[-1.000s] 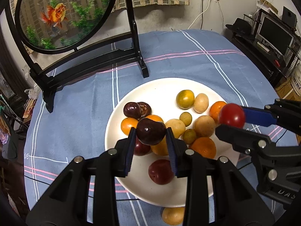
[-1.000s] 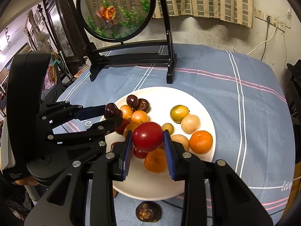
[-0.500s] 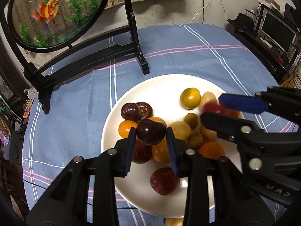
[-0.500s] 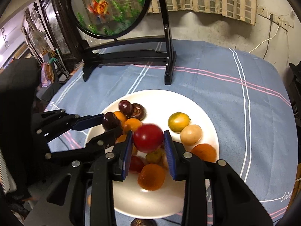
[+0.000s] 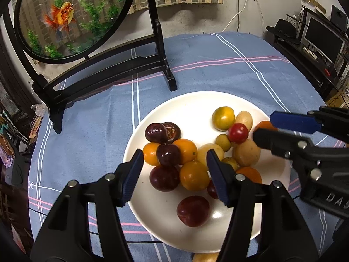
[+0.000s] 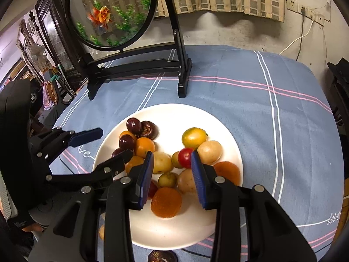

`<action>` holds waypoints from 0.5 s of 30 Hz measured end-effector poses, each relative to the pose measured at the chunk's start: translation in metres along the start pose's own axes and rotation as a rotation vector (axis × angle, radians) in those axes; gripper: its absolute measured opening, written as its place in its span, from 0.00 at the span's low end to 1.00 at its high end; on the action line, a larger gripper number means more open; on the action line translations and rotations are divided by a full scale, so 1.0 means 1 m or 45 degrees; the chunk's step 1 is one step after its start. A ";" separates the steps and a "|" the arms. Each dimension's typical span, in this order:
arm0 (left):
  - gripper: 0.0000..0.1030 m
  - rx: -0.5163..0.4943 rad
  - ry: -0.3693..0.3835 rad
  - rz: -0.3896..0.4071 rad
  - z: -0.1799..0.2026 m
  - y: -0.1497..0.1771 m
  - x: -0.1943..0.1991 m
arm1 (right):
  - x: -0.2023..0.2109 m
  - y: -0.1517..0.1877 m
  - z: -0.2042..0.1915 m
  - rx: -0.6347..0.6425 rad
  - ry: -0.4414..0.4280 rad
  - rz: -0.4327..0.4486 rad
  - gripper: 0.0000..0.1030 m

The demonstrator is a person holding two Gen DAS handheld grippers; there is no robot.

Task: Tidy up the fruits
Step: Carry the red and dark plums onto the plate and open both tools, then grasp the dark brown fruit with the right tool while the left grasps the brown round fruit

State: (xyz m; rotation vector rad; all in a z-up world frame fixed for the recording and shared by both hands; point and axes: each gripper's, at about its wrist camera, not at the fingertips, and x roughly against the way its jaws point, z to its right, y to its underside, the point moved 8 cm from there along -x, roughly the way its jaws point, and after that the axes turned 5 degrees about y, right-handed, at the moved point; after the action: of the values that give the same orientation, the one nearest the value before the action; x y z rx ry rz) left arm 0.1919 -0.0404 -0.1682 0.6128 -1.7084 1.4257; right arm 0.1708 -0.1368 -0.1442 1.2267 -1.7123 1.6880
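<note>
A white plate (image 5: 192, 102) (image 6: 218, 120) on the blue cloth holds several dark plums, orange fruits and yellow-brown fruits. My left gripper (image 5: 174, 168) is open above the plate's left heap. A dark plum (image 5: 168, 154) rests on the pile between its blue pads. My right gripper (image 6: 172, 170) is open over the plate's right heap; it also shows in the left wrist view (image 5: 265, 126). A red tomato (image 6: 185, 154) (image 5: 238, 132) lies among the yellow fruits, just ahead of the right pads.
A round goldfish screen on a black stand (image 5: 104, 65) (image 6: 135, 65) sits behind the plate. A yellow fruit (image 5: 205, 257) and a dark fruit (image 6: 162, 256) lie on the cloth at the plate's near edge. Shelves with a monitor (image 5: 322, 39) stand right.
Both grippers opened. The dark plum left the left pads and now sits on the left heap. The red tomato left the right pads and now lies among the yellow fruits.
</note>
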 end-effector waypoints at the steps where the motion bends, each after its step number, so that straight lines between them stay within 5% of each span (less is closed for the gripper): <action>1: 0.60 -0.001 -0.002 0.003 0.001 0.000 0.002 | 0.003 0.002 -0.001 0.004 0.002 0.004 0.36; 15: 0.71 0.065 0.004 0.070 -0.009 0.020 0.057 | 0.058 0.051 -0.010 0.055 0.032 0.027 0.36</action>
State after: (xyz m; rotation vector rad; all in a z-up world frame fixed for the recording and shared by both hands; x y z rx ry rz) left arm 0.1469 -0.0191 -0.1323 0.5948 -1.7026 1.5120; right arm 0.0969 -0.1505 -0.1236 1.2058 -1.6880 1.7538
